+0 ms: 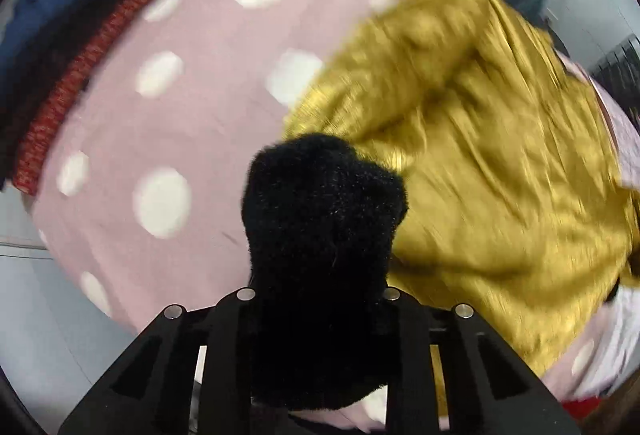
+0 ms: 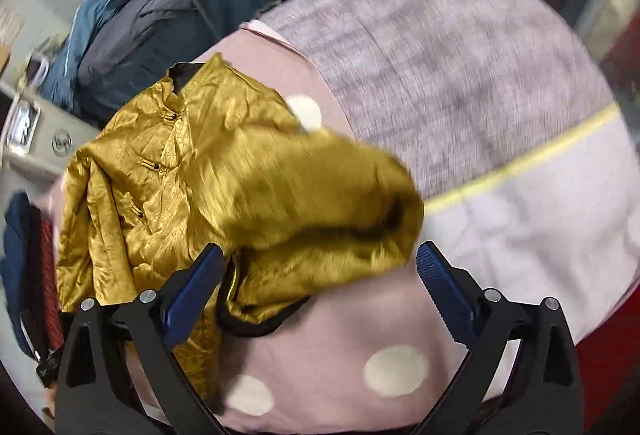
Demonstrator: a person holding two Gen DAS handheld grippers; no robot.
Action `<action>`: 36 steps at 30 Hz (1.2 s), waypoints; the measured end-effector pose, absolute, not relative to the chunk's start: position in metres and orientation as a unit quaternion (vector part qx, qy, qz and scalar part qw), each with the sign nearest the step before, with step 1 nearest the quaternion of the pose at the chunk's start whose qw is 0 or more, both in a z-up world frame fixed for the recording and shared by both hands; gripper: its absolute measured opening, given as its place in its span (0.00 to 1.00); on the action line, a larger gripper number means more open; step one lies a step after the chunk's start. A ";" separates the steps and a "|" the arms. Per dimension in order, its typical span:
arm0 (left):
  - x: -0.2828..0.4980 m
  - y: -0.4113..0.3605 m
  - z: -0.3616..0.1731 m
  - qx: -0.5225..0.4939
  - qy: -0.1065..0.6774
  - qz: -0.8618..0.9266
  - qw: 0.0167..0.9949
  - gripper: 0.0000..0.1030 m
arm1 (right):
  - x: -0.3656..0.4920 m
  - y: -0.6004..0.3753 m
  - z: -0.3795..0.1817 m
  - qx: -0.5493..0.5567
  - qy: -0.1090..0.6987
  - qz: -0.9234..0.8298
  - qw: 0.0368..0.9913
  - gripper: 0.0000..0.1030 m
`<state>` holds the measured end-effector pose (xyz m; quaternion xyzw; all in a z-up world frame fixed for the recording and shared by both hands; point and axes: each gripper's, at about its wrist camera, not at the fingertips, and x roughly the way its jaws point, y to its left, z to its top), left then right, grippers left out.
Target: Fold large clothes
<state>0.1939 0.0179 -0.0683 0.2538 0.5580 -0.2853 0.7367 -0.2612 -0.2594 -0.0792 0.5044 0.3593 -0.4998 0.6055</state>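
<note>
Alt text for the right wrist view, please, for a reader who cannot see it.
The right claw is open, its blue-padded fingers on either side of a blurred fold of a gold satin jacket. The jacket lies on a pink polka-dot blanket, with blue bedding behind.

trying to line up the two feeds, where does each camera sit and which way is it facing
Left wrist: sits on the left gripper, looking along its fingers down at the pink polka-dot blanket; black fuzzy fabric fills the shut jaws.
Right wrist: sits on the right gripper, looking over its open blue-padded fingers at the gold satin jacket, its sleeve lifted in front.
Shared: the jacket, the blanket and the blue-grey clothes pile behind.
</note>
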 end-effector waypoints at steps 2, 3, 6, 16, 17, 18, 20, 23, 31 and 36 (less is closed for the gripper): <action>0.233 0.016 -0.043 0.248 0.530 -0.262 0.767 0.23 | -0.261 -0.249 -0.089 0.513 0.362 -0.496 0.599 0.93; 0.255 0.014 -0.027 0.251 0.507 -0.246 0.787 0.23 | -0.263 -0.248 -0.092 0.519 0.367 -0.491 0.596 0.93; 0.305 0.004 0.010 0.274 0.444 -0.207 0.828 0.23 | -0.265 -0.243 -0.103 0.546 0.364 -0.478 0.584 0.93; 0.331 -0.010 -0.001 0.242 0.466 -0.194 0.829 0.94 | -0.264 -0.221 -0.150 0.644 0.300 -0.448 0.542 0.77; 0.317 -0.010 -0.006 0.234 0.472 -0.210 0.823 0.94 | -0.262 -0.221 -0.154 0.654 0.289 -0.443 0.541 0.76; 0.301 -0.012 -0.012 0.235 0.472 -0.232 0.817 0.94 | -0.261 -0.221 -0.159 0.664 0.280 -0.439 0.537 0.76; 0.261 -0.023 -0.025 0.256 0.470 -0.286 0.795 0.94 | -0.259 -0.222 -0.168 0.684 0.260 -0.430 0.529 0.76; 0.185 -0.036 -0.044 0.321 0.448 -0.368 0.749 0.94 | -0.252 -0.226 -0.184 0.709 0.244 -0.417 0.514 0.76; 0.063 -0.047 -0.086 0.410 0.429 -0.443 0.672 0.94 | -0.250 -0.233 -0.180 0.697 0.238 -0.429 0.523 0.07; 0.058 -0.050 -0.086 0.398 0.443 -0.429 0.679 0.94 | -0.314 -0.257 -0.100 0.591 0.192 -0.535 0.572 0.03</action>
